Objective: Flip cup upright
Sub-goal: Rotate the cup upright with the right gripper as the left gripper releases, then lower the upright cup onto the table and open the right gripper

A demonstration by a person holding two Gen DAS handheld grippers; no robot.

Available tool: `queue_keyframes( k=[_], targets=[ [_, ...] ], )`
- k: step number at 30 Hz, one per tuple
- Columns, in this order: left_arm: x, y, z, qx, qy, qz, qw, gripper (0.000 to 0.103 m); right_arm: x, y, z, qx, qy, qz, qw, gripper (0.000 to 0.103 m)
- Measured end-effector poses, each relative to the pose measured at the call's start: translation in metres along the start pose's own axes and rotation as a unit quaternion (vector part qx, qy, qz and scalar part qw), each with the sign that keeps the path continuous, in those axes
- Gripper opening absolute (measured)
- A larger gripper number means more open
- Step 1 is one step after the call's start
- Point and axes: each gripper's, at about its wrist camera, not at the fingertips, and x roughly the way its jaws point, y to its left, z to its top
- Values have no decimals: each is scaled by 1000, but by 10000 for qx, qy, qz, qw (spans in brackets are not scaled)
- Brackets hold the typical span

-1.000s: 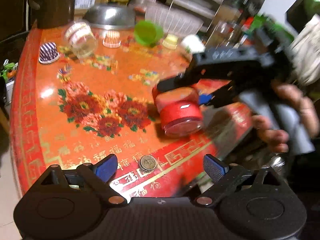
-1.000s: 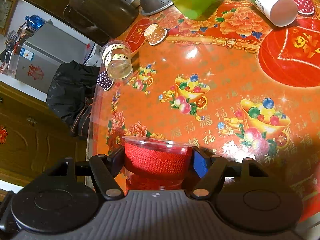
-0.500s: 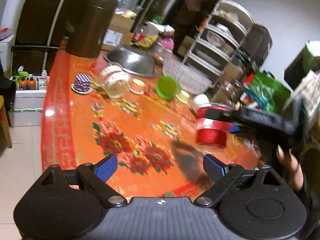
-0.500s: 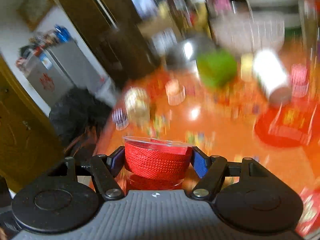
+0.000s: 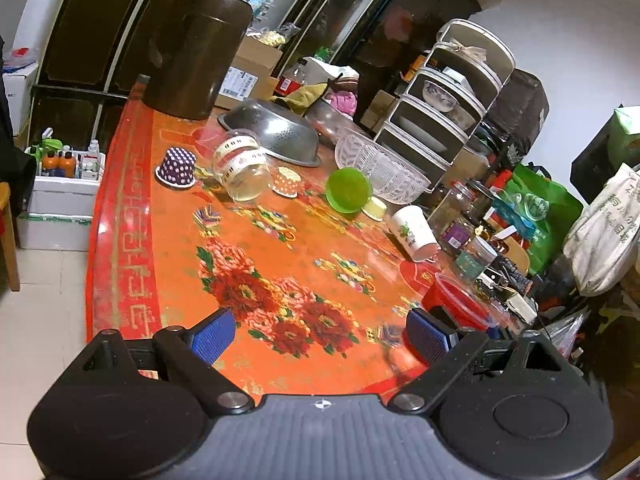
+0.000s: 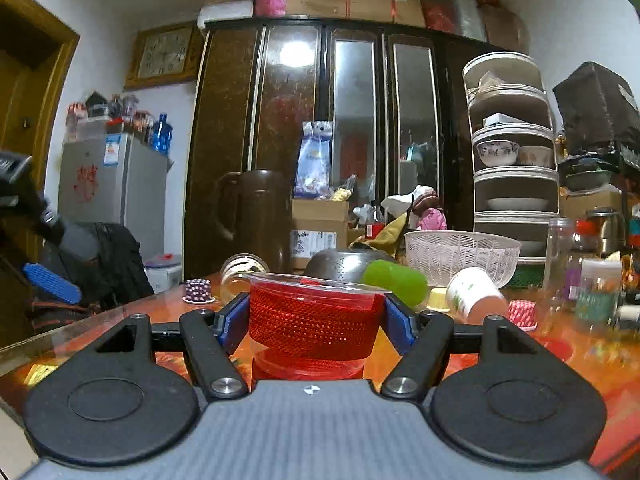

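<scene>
Cup (image 6: 314,322): clear plastic, round, flared rim, wrapped in a red mesh band; mouth up, level, clamped between the blue ribbed pads (image 6: 234,322) of the right gripper (image 6: 316,320). Its base sits at or just above the table (image 6: 560,364); contact cannot be told. From the left wrist view the cup (image 5: 456,304) shows near the table's right edge, partly behind a blue pad (image 5: 426,338).

Left gripper (image 5: 320,334): jaws spread wide, nothing between them, black linkage, blue textured pads; hangs over the near table edge.

Table: glossy orange-red cloth, peony and gold motifs.

Other items: glass jar (image 5: 242,170) on its side, taped bands; green cup (image 5: 348,190) on its side, smooth plastic; white paper cup (image 5: 414,232) tipped over, printed leaf; dotted purple cupcake liner (image 5: 178,166) inverted; steel colander (image 5: 272,132) upside down; clear ribbed basket (image 5: 380,170); brown jug (image 5: 196,52).

Change: a second ago the cup lay on its side in the right gripper beside the peonies; half a second ago it was lifted, view blurred. Now the right view is level and sharp, rim horizontal.

Unclear: right table edge clutter, blurred
</scene>
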Motion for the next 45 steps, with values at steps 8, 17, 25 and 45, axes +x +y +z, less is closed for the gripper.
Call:
queue_keyframes(
  k=[8,17,25,45],
  targets=[
    [-3,5,-6,-131,-65,41,9999,94,-2,22,-8,-362,-577,7,9977,69],
    [-1,7,-9,-153,-38,80,9998,94,9,25,-10,-334,-460,15,9984,70],
    [3,5,-11,-147,1,95,9998,94,9,28,-12,-355,-326,37,9988,75],
    [-13,-45,-28,1307,-689,992,9840,101,-26,-34,63,937,1815,104,9789,102]
  ],
)
